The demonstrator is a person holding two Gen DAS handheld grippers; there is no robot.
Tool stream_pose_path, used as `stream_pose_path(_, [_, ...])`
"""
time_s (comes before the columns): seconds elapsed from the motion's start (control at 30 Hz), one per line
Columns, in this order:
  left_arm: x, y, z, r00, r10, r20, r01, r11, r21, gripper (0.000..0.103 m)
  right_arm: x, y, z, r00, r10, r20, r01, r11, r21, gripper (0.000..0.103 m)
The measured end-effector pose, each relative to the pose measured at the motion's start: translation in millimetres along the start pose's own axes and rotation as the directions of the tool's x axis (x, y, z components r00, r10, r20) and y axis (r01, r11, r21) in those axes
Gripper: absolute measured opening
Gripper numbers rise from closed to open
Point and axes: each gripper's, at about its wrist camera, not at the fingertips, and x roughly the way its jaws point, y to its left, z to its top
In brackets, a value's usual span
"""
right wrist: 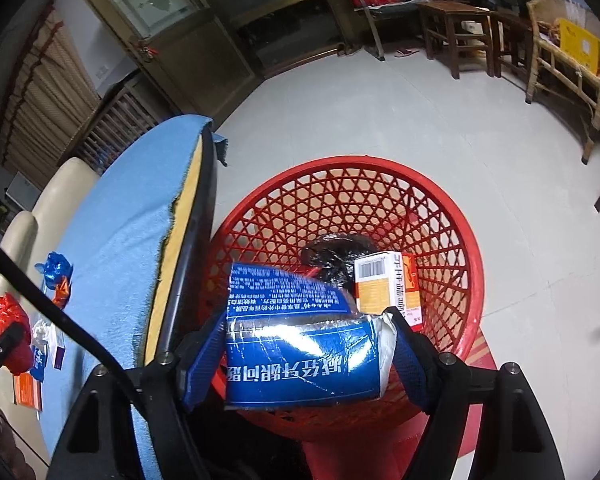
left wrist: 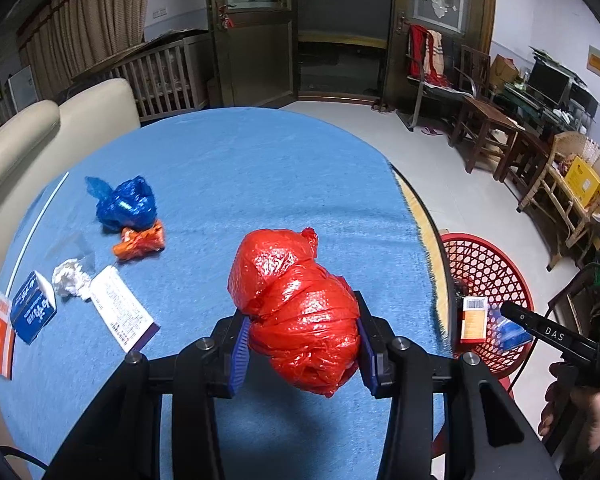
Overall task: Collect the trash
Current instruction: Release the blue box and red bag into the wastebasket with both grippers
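Observation:
My left gripper (left wrist: pixel 302 336) is shut on a red plastic bag bundle (left wrist: pixel 296 308) and holds it just above the blue-clothed table (left wrist: pixel 240 168). My right gripper (right wrist: pixel 306 354) is shut on a crushed blue box (right wrist: pixel 300 340) over the red mesh basket (right wrist: pixel 452 216), which stands on the floor beside the table edge. In the basket lie an orange-and-white box (right wrist: pixel 384 288) and a black bag (right wrist: pixel 336 256). On the table's left lie a blue bag (left wrist: pixel 126 204), an orange wrapper (left wrist: pixel 140 242), a crumpled white paper (left wrist: pixel 71 278) and several boxes (left wrist: pixel 122 308).
A cream sofa (left wrist: pixel 28 148) runs along the table's left side. Wooden chairs and stools (left wrist: pixel 484 124) and a rattan bench (left wrist: pixel 568 192) stand at the right wall. The basket also shows in the left wrist view (left wrist: pixel 488 264), right of the table edge.

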Motion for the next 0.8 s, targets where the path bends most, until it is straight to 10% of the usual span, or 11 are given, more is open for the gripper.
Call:
stream_pose_path(0.5, [7, -63, 20, 0.992, -0.125, 0.000, 0.124, 0.985, 0.120, 0.047, -25, -16, 15, 0.997, 0.009, 0.076, -0.013, 0.999, 0.044, 0.082])
stream_pose_path(0.8, [14, -125, 32, 0.959, -0.280, -0.050, 0.284, 0.932, 0.224, 0.047, -47, -42, 20, 0.992, -0.008, 0.123, -0.005, 0.994, 0.111, 0.083])
